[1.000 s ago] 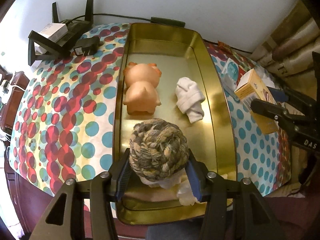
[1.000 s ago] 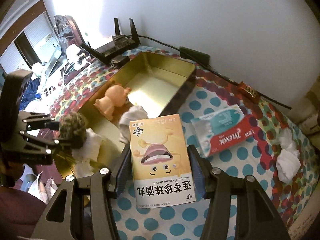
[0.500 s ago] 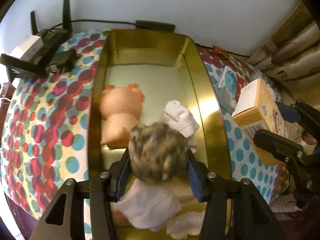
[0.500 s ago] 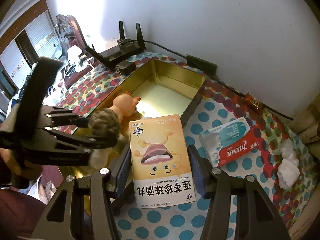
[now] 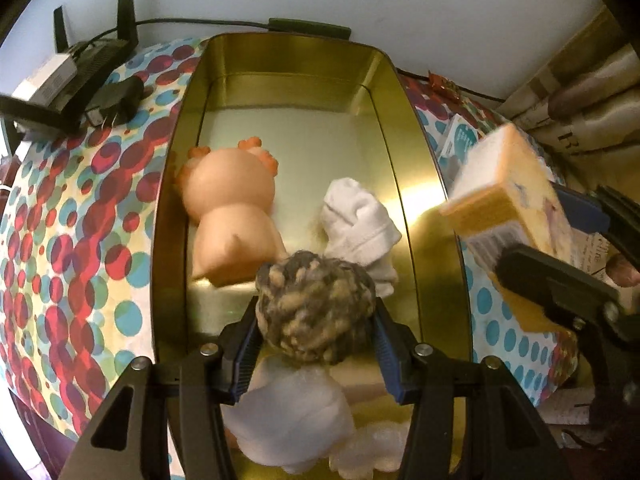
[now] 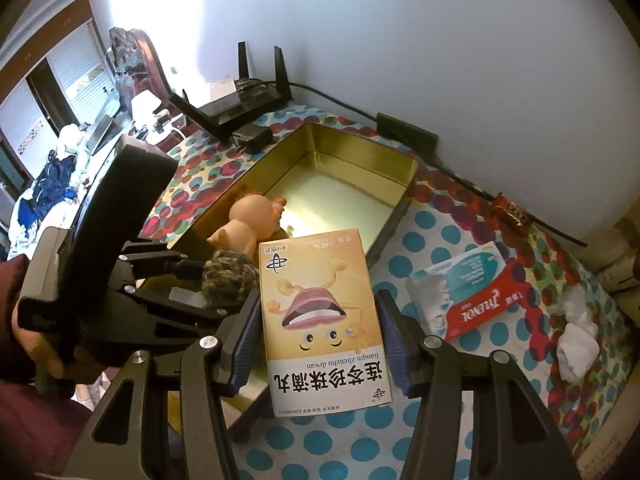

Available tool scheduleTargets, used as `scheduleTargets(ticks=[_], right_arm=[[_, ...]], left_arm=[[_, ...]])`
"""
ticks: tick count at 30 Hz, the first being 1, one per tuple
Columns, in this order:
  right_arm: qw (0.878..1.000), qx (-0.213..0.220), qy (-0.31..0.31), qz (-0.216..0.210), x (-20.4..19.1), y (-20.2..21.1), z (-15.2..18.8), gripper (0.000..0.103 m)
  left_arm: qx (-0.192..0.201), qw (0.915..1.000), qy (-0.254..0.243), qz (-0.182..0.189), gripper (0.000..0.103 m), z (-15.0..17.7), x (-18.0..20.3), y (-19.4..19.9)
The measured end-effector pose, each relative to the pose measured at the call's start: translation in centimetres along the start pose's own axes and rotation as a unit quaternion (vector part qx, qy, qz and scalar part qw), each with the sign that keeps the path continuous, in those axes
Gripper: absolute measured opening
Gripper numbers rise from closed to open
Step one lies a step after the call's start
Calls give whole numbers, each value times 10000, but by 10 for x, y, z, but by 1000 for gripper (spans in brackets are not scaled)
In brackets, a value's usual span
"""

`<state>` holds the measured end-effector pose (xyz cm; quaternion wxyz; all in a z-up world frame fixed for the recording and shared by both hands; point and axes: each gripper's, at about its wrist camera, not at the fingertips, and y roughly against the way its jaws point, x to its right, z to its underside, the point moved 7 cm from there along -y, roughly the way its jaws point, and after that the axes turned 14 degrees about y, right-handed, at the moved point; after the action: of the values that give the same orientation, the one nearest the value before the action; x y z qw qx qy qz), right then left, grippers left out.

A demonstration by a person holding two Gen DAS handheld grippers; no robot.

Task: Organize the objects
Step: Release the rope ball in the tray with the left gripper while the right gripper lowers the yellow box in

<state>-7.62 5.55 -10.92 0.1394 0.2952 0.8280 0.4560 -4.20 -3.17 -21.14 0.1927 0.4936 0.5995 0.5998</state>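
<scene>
My left gripper (image 5: 316, 316) is shut on a grey-and-tan yarn ball (image 5: 316, 304) and holds it over the near half of a gold tin tray (image 5: 424, 184). In the tray lie a peach pig toy (image 5: 232, 216), a rolled white sock (image 5: 356, 216) and white cloth (image 5: 296, 416) under the gripper. My right gripper (image 6: 320, 336) is shut on a yellow medicine box (image 6: 320, 320), held just right of the tray's near end; the box also shows in the left wrist view (image 5: 504, 200). The left gripper (image 6: 188, 276) with the yarn ball (image 6: 228, 276) shows beside it.
A spotted cloth (image 6: 440, 420) covers the table. A router (image 5: 80, 76) and a plug adapter (image 5: 116, 100) sit at the back left. A Tylenol pack (image 6: 468, 288), white socks (image 6: 576, 332) and a small red wrapper (image 6: 512, 212) lie right of the tray.
My left gripper has carried the yarn ball forward over the tray, toward the pig and sock. My right gripper has brought the medicine box closer to the tray.
</scene>
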Motion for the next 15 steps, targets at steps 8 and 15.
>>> scheduleTargets(ticks=[8, 15], right_arm=[[9998, 8, 82, -169, -6, -23, -24, 53], [9994, -70, 97, -314, -10, -53, -51, 53]], left_arm=[[230, 9986, 115, 456, 58, 4, -3, 30], [513, 9975, 379, 304, 58, 5, -26, 59]])
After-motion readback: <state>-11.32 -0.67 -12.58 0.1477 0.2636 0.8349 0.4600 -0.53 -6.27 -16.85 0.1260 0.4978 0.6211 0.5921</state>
